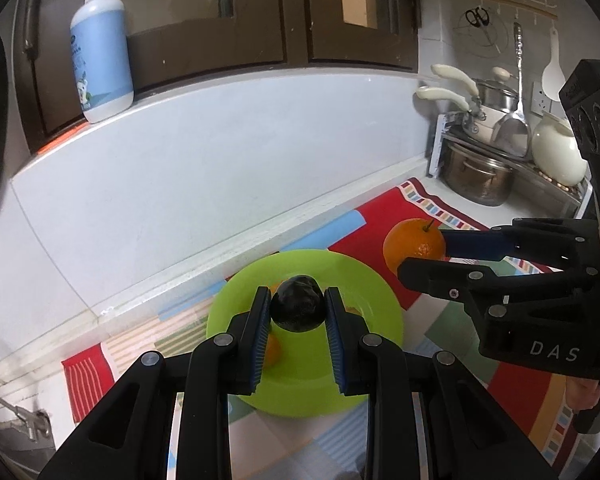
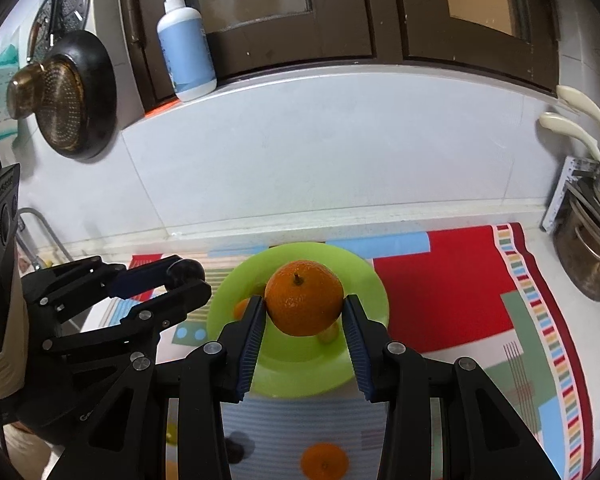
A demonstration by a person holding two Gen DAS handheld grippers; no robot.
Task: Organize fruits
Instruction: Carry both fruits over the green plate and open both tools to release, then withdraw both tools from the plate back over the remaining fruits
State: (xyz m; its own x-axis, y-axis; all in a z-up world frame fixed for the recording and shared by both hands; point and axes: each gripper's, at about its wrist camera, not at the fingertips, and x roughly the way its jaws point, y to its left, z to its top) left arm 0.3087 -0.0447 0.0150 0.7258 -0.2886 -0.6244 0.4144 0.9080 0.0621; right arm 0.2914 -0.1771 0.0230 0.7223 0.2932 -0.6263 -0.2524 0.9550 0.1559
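My left gripper is shut on a dark, nearly black round fruit and holds it above the green plate. A small orange fruit lies on the plate under the left finger. My right gripper is shut on a large orange and holds it over the same green plate. That orange and the right gripper also show in the left wrist view. A small yellow-green fruit and another orange piece lie on the plate.
A patterned mat covers the counter. An orange and a dark fruit lie on the mat near me. Pots on a rack stand at the right. A soap bottle stands on the ledge. A pan hangs at the left.
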